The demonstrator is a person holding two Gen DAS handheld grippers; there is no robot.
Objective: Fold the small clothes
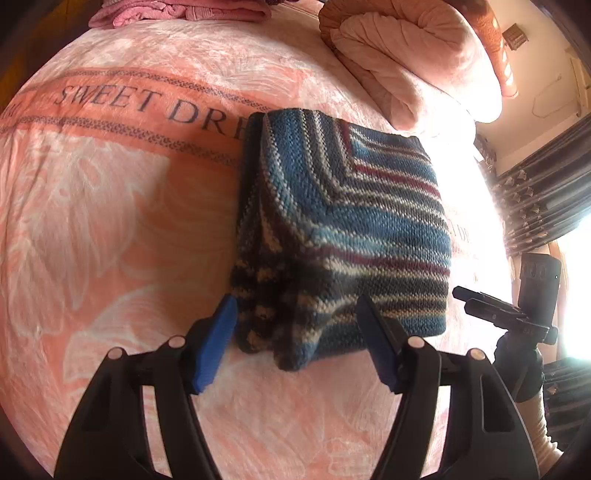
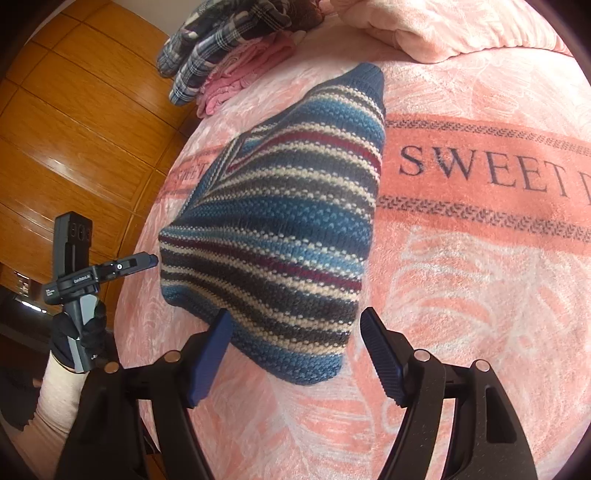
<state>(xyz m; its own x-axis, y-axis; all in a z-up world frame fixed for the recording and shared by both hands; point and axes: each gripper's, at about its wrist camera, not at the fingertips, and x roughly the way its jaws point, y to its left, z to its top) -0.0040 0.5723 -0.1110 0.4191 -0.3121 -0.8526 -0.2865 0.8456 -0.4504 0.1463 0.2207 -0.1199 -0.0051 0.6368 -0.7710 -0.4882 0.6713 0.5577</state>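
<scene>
Looking through the left wrist camera, I see a fuzzy pink-and-salmon blanket printed with white leaves and a "SWEET DRE…" band (image 1: pixel 110 177) covering the bed, a rolled pink quilt (image 1: pixel 402 59) at the far right, folded pink clothes (image 1: pixel 177 11) at the far edge, and dark patterned curtains (image 1: pixel 543 192) by a glaring window. My left gripper (image 1: pixel 295 317) hovers low with its blue-padded fingers (image 1: pixel 216 343) spread apart, holding nothing. The folded knitted sweater striped in blue, cream, grey and maroon (image 1: pixel 343 229) lies flat on the blanket, its near edge between the fingertips.

From the right wrist camera, wooden panelled doors (image 2: pixel 74 122) fill the left side, and a plaid garment (image 2: pixel 221 40) lies on the pink clothes (image 2: pixel 240 81). My right gripper (image 2: pixel 295 325) is likewise spread wide and empty, the sweater's (image 2: pixel 280 229) near corner lying between its fingers. At left a gloved hand (image 2: pixel 81 332) holds the other gripper's handle upright, beside the sweater's edge.
</scene>
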